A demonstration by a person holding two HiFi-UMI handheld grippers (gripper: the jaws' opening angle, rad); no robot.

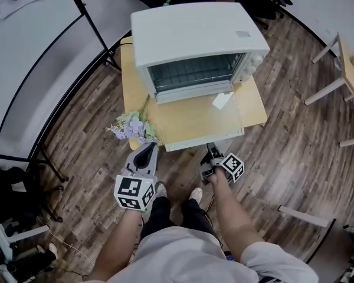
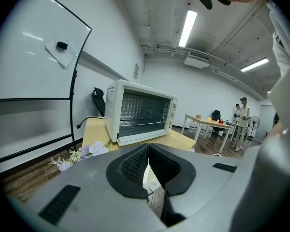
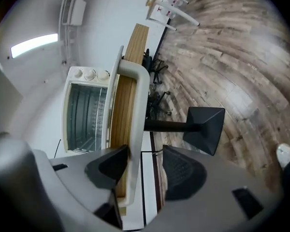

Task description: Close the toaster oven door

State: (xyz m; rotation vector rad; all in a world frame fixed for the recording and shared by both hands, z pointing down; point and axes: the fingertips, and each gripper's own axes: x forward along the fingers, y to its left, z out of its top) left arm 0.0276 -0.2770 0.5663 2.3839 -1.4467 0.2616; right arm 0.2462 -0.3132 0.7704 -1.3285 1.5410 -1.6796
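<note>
A white toaster oven stands on a small wooden table. Its glass door lies open and flat, reaching toward me. In the right gripper view the door's white handle runs between the jaws of my right gripper. One pad touches the handle and the other stands a little off it. In the head view that gripper sits at the door's front edge. My left gripper hangs below the table's front left corner, shut and empty, with its pads meeting at the tips.
A bunch of pale purple flowers lies on the table's left front corner. A whiteboard on a black frame stands at the left. White table legs are at the right. A black post with a square foot shows under the table.
</note>
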